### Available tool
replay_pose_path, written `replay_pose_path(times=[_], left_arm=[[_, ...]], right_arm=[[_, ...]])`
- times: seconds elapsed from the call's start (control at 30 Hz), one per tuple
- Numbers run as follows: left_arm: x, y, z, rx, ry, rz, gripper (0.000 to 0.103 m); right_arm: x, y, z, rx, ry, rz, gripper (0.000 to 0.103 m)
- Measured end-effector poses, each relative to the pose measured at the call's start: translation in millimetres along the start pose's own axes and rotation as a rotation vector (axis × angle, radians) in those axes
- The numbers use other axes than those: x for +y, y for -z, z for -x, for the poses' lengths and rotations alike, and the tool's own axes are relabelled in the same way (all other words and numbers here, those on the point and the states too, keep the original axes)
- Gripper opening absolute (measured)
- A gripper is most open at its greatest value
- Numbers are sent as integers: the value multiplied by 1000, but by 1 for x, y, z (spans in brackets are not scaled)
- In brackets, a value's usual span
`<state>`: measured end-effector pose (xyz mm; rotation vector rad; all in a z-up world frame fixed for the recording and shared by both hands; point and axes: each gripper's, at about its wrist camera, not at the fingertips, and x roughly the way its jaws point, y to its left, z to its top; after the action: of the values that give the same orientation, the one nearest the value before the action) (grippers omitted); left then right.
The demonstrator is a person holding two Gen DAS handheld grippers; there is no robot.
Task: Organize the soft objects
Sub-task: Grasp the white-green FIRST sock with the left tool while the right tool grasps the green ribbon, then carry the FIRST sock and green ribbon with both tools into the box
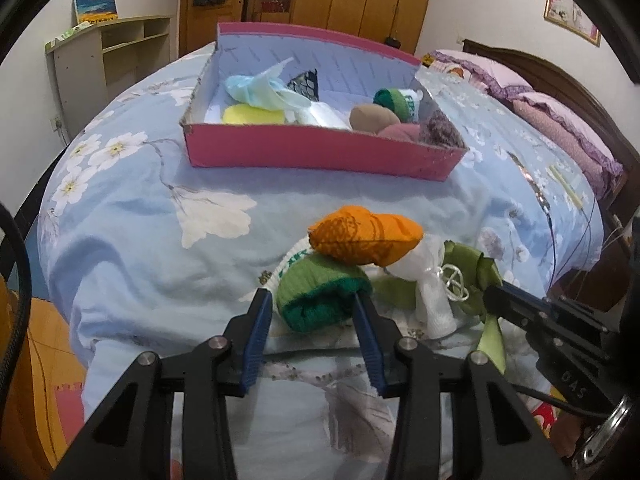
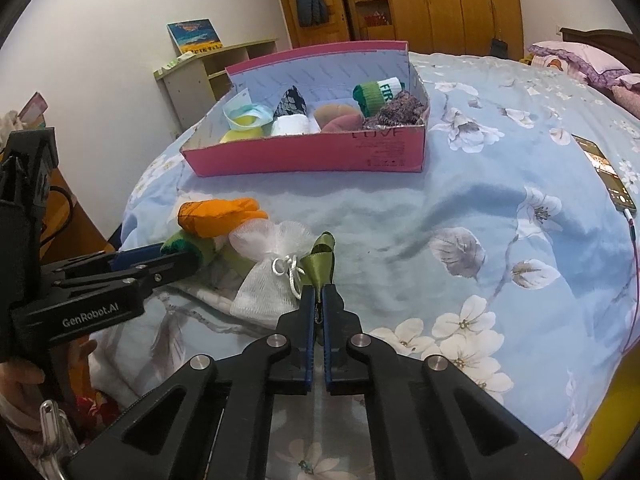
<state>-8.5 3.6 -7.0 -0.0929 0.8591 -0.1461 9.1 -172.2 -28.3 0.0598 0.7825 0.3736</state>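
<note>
A green rolled sock point(image 1: 320, 300) lies at the near edge of the bed, and my left gripper point(image 1: 314, 300) is shut on it, one blue pad on each side. An orange rolled sock point(image 1: 366, 236) rests on top of it. To their right lies a white mesh pouch point(image 2: 272, 276) tied with a white cord and a green ribbon point(image 2: 320, 256). My right gripper point(image 2: 318, 292) is shut on that ribbon, which runs in between the pads. Beyond them stands a pink cardboard box point(image 2: 312, 156) holding several soft things, among them a green-and-white sock point(image 2: 376, 96).
The flowered blue quilt point(image 2: 460, 208) covers the bed. A phone point(image 2: 604, 172) on a cable lies at the right. Purple pillows point(image 1: 560, 120) are at the head. A beige shelf point(image 1: 120, 52) and wooden wardrobes stand behind. A person's hand point(image 2: 20, 376) shows at the lower left.
</note>
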Motion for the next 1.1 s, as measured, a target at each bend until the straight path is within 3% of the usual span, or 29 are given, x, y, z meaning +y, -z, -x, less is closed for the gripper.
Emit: replay_pose_path(times=[0.5,0.7,0.93,1.1], left_arm=[[4,-11,27,-68,-11,-5,44],[6,-7,22,-11,60,36,44],[-11,1,-4,93,3,-46,48],[-13,3,-23,149,21,-46,50]], right_arm=[[4,-14,19,-59,-22,21,4],[4,-15,19,-54,-26,15,4],[3,-14,17,-49,-34,9,4],[3,-12,15,-43,-41,6,4]])
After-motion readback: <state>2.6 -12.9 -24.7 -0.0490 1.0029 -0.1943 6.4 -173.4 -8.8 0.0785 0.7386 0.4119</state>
